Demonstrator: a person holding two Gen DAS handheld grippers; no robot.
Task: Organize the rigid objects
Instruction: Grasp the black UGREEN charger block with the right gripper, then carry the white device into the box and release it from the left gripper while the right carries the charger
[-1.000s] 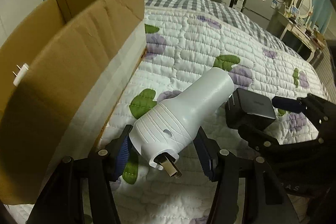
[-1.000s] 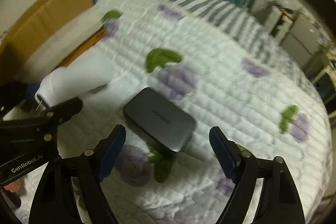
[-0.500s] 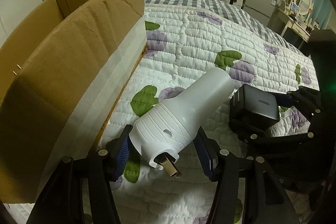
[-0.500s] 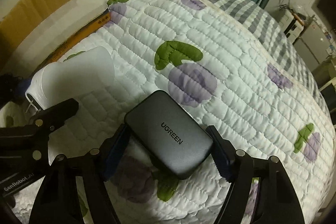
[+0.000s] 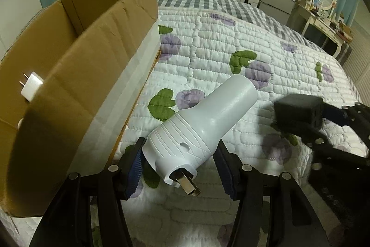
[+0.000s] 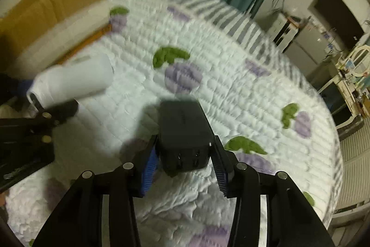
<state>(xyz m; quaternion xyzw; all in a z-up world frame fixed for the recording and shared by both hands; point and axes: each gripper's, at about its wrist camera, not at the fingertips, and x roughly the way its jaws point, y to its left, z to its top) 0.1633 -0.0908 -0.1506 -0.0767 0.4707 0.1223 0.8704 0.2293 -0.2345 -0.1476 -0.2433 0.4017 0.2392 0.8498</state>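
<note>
On a quilted bed [image 5: 208, 43], a person sorting small electrical goods works with a handheld gripper in each hand. At far left stands an open cardboard box [image 5: 97, 57], its near flap tilted outward over the quilt; a small white plug adapter [image 5: 32, 86] already lies inside, which suggests the box is the collecting point.

Just beside the box, the left gripper [image 5: 182, 169] is clamped on a white plug-in device [image 5: 201, 129], its blue pads pressed against the wide ribbed end, so that the metal prongs point back at the camera and the narrow neck points away over the quilt. Held by its thickest part, the piece looks steady and ready to be swung across the flap.

To the right, the right gripper [image 6: 185, 161] has just been closing and now grips a black charger [image 6: 185, 131] by its two long sides, port end toward the camera. The charger appears to be clear of the quilt, casting a shadow below, although that view is blurred. Both items seem bound for the box, the white one being nearer to it.
</note>
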